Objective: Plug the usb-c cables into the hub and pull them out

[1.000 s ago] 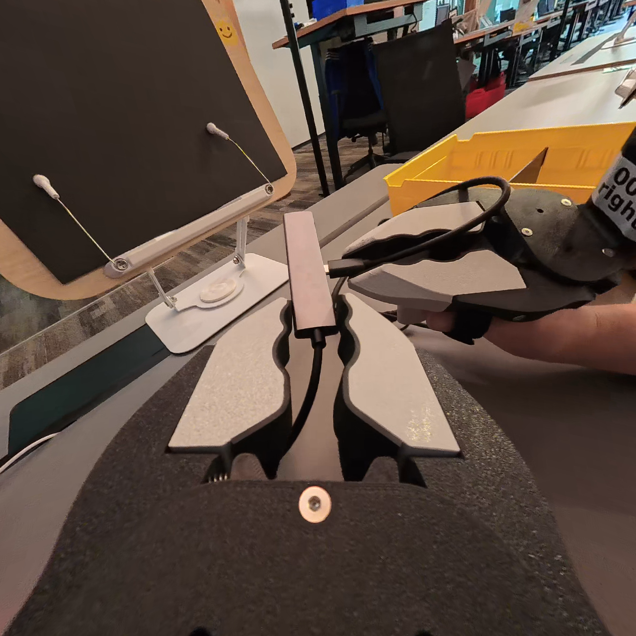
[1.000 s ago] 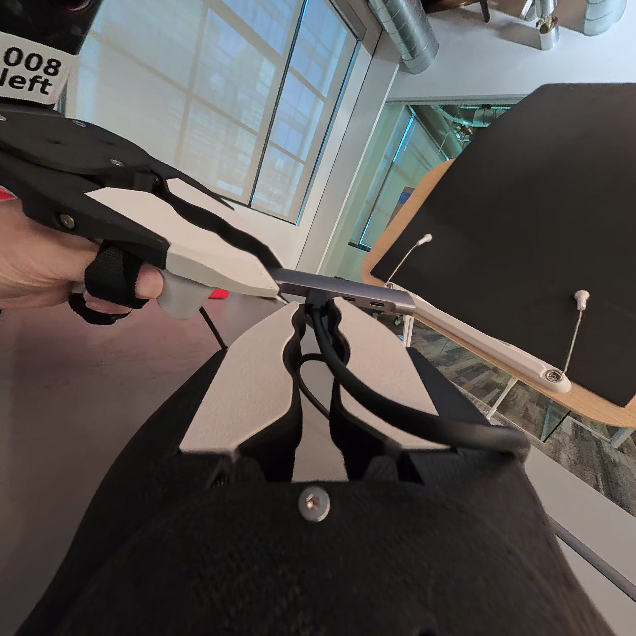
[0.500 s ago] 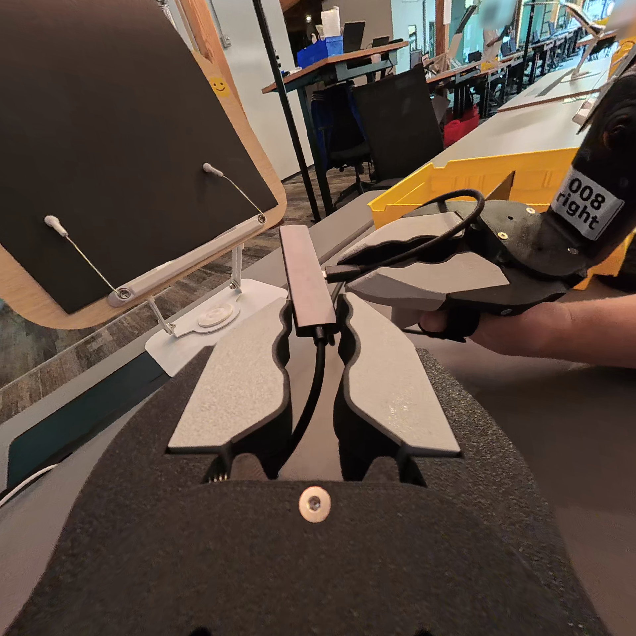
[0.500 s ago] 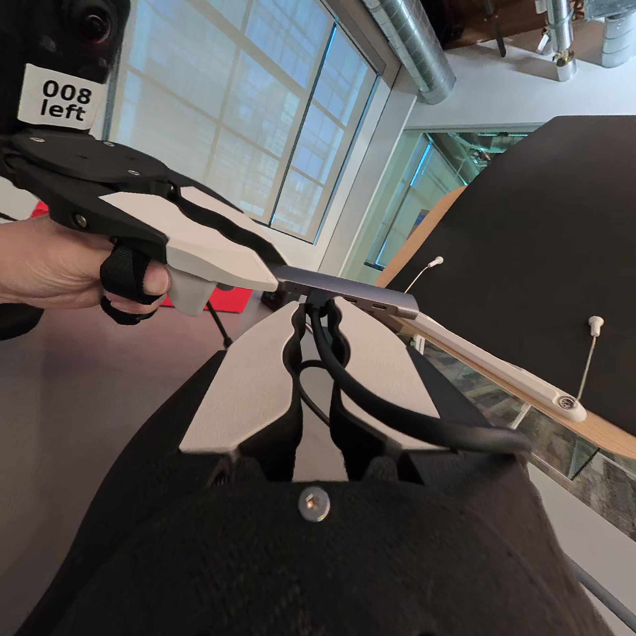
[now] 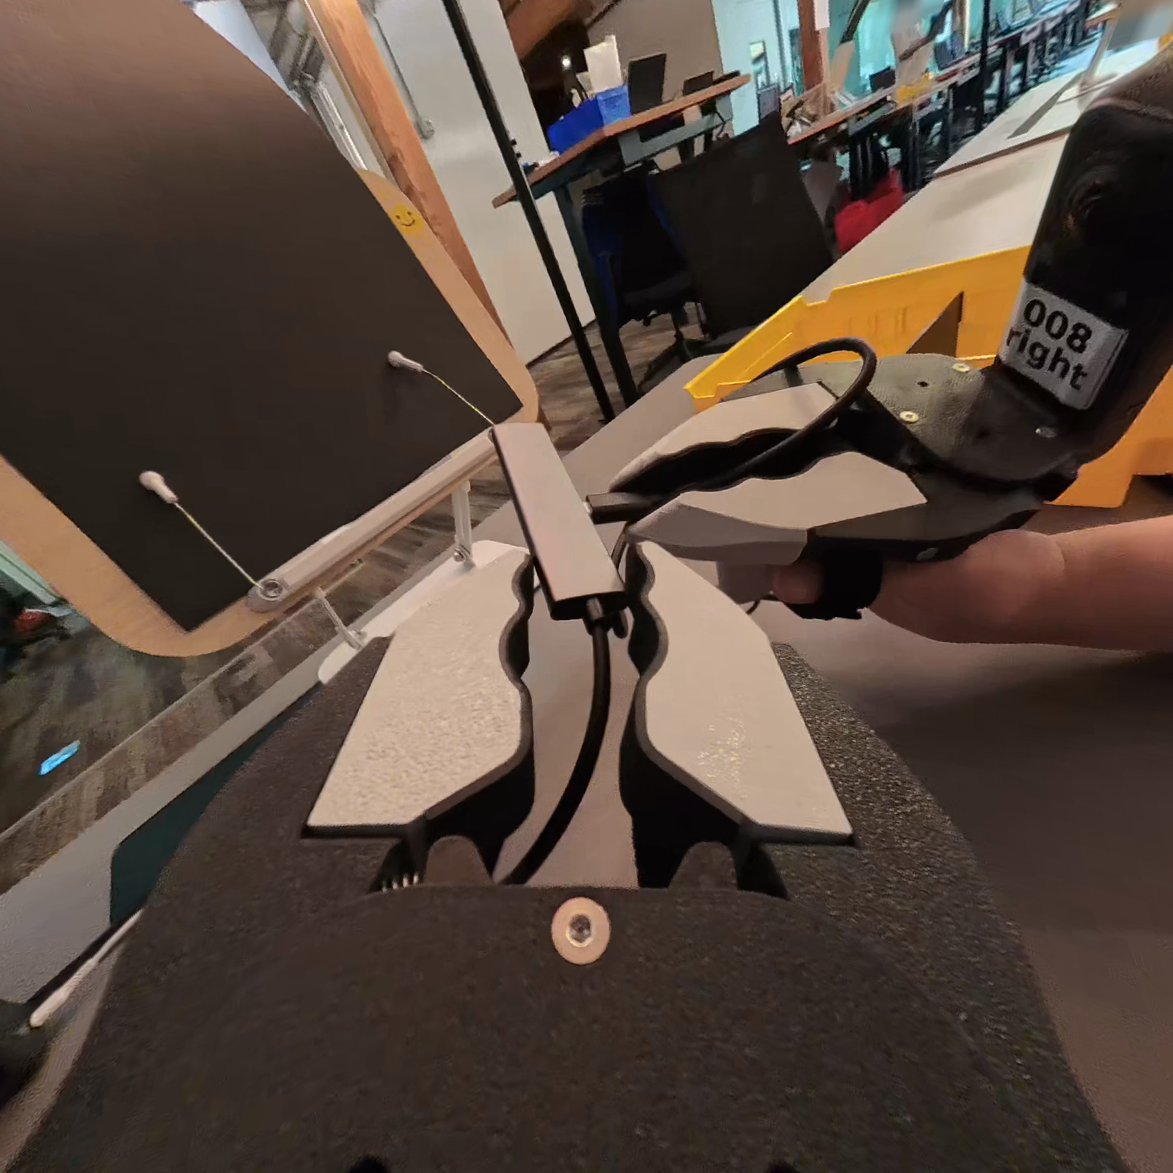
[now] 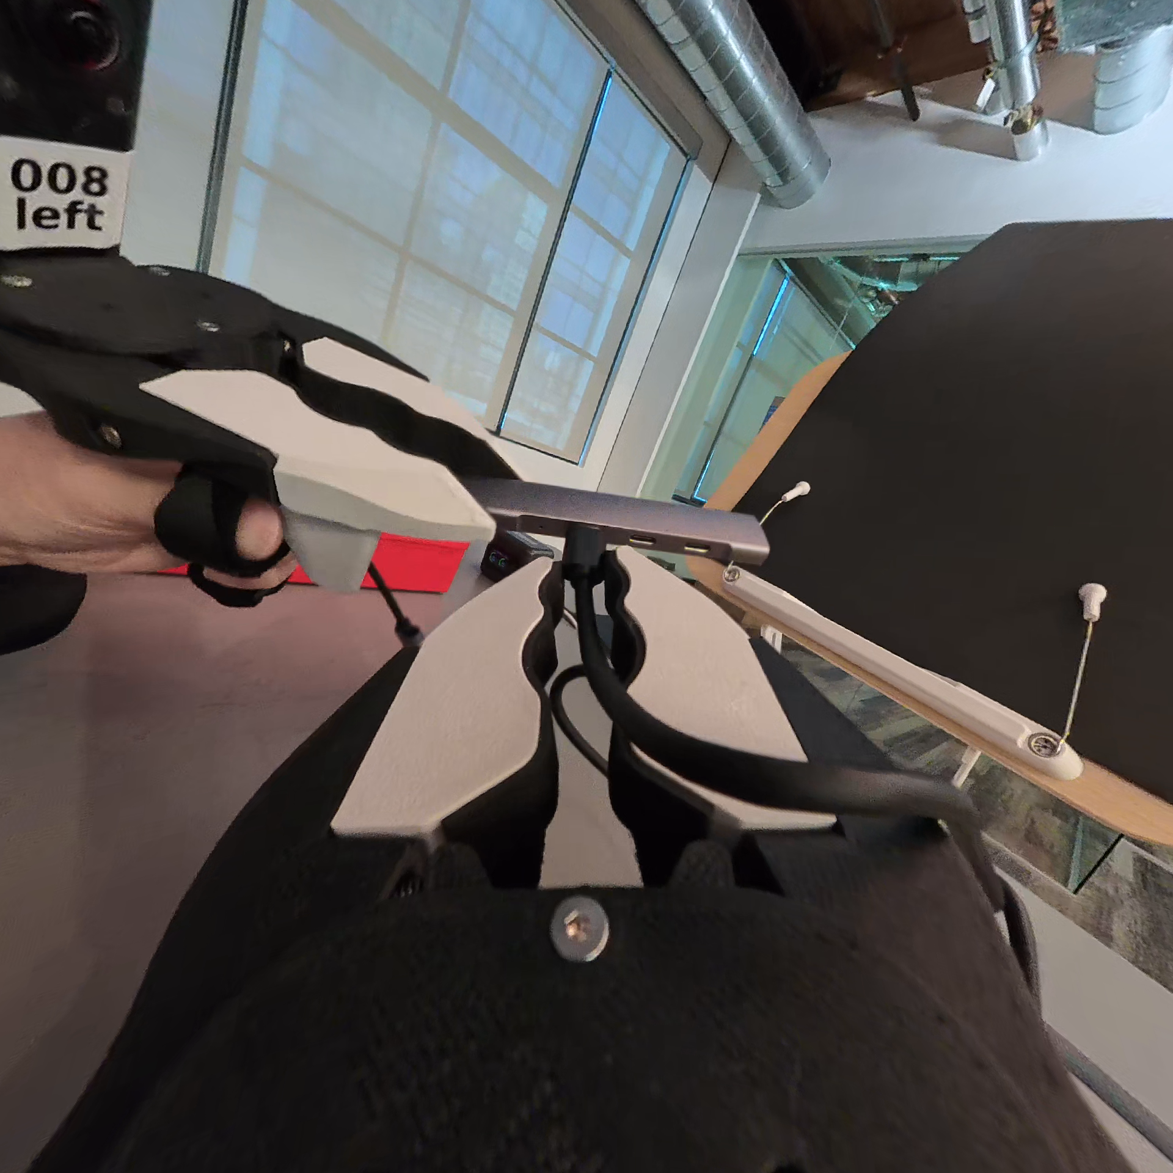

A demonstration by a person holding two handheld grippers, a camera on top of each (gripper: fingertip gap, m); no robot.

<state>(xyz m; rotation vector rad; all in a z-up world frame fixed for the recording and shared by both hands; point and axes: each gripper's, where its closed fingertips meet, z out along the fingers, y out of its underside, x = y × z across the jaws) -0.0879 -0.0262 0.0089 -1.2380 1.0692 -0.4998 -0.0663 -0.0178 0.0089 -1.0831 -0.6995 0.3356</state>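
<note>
A slim dark grey hub (image 5: 553,520) is held in the air by its near end between the fingertips of my left gripper (image 5: 581,574), which is shut on it. The hub's own black cord (image 5: 587,730) runs back between the fingers. My right gripper (image 6: 581,565) is shut on a black USB-C plug (image 6: 583,546) that sits in a port on the hub's side (image 6: 635,514). Its cable (image 6: 730,755) loops back over the right finger. Two free ports show beside it. In the left wrist view the right gripper (image 5: 625,508) comes in from the right.
A black board on a wooden book stand (image 5: 222,285) with a white base stands close behind the hub. A yellow bin (image 5: 888,317) is at the right on the grey table (image 5: 952,730). A red box (image 6: 412,565) lies beyond the left gripper (image 6: 498,501). Left and right tips are no more than a few centimetres apart.
Both grippers have risen and tilted upward together with the hub and plug. The plug stays in the hub's side port, and both grips are unchanged.
</note>
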